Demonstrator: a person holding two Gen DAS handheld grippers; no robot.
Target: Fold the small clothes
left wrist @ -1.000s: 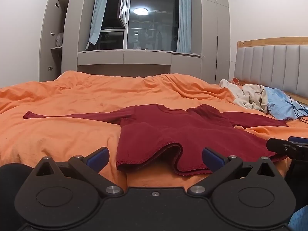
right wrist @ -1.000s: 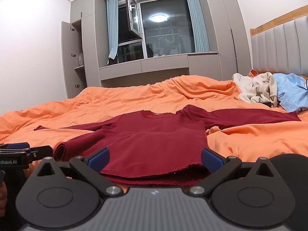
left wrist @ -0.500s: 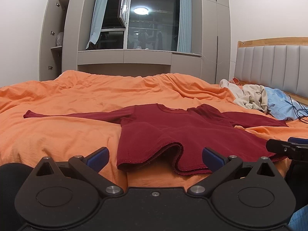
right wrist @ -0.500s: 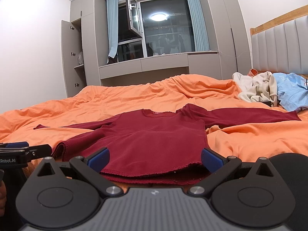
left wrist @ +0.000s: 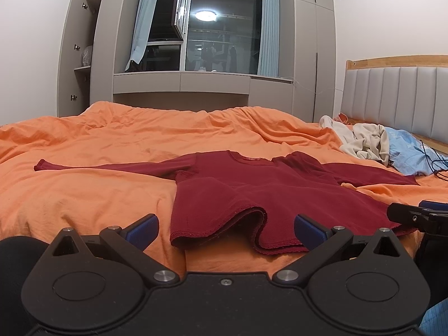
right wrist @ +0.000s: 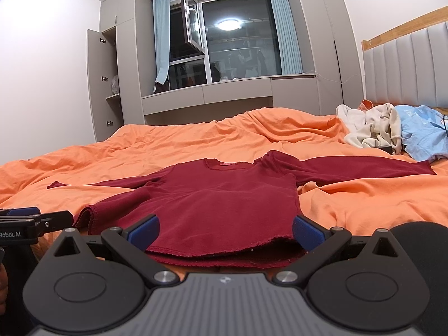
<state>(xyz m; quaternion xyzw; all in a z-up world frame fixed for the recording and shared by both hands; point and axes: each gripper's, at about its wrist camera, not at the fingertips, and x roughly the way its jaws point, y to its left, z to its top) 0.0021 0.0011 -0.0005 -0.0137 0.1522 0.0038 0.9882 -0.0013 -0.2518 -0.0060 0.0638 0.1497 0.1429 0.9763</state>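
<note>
Bed [left wrist: 84,196] covered by a rumpled orange duvet, creased toward the far side; padded grey headboard [left wrist: 406,95] with a wood top rail at right. Far wall: grey built-in cupboards, one door open at left showing shelves [right wrist: 112,89], a low window ledge, pale blue curtains [right wrist: 282,28], a window [left wrist: 221,33] with one sash swung inward; dark glass reflects a round ceiling light. Dark red long-sleeved shirt [left wrist: 252,190] lies face up in mid-bed, both sleeves spread outward, neckline away from the cameras, hem nearest them and rippled, one fold lifted off the duvet. Small red label inside the collar [right wrist: 228,163], print too small to read. By the headboard, a heap of cream clothing [right wrist: 369,128] touching a light blue garment [right wrist: 422,131] with faint unreadable lettering; a dark cable lies over the blue one. Left gripper [left wrist: 225,228] low at the hem, jaws spread wide, holding nothing. Right gripper [right wrist: 224,229] likewise, jaws spread, hem edge between the blue pads [right wrist: 142,228] though contact can't be told. In the right wrist view the left gripper's side reads "Robot.AI", start cut off
</note>
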